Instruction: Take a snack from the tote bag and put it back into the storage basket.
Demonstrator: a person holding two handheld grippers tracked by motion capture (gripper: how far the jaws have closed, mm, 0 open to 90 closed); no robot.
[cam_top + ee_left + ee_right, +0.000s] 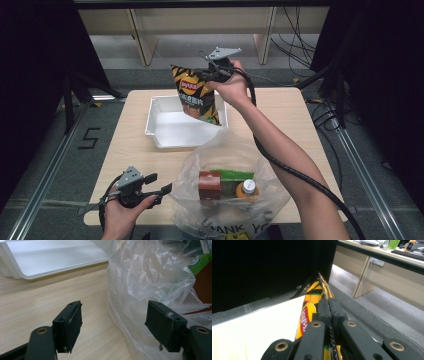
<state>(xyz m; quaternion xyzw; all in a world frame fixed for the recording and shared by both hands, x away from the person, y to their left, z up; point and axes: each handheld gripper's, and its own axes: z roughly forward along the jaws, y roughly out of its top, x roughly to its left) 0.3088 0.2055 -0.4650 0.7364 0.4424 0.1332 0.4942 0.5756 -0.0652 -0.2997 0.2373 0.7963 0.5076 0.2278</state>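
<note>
Pale wood-grain laminate covers your table (290,125), which stands on grey carpet with dark curtains at both sides and light wooden furniture legs beyond. Toward the far side sits a white plastic bin (162,137), rectangular, smooth and glossy, with rounded corners and a rolled rim. Your right gripper (216,75) holds a chip bag (196,95) up over that bin, its lower corner hanging down inside the bin's right end. Its jaws are pinched tight on the bag's crimped top seam, which runs thin and serrated between the pads in the right gripper view. That bag is shiny foil, yellow and black with a red logo, puffed and slightly creased.

Near you lies a clear plastic bag (225,150), thin, crinkled and heaped, its mouth open upward. Through the film you can make out a brown box (209,185), a green packet (232,175) and an orange bottle with a white cap (247,189); their labels are too blurred to read, and black lettering on the clear bag is cut off at the bottom edge of the high view.

Your left gripper (150,184) rests low just left of the clear bag, jaws spread apart. A fold of film bulges beside the right pad in the left gripper view; you cannot tell whether it touches.
</note>
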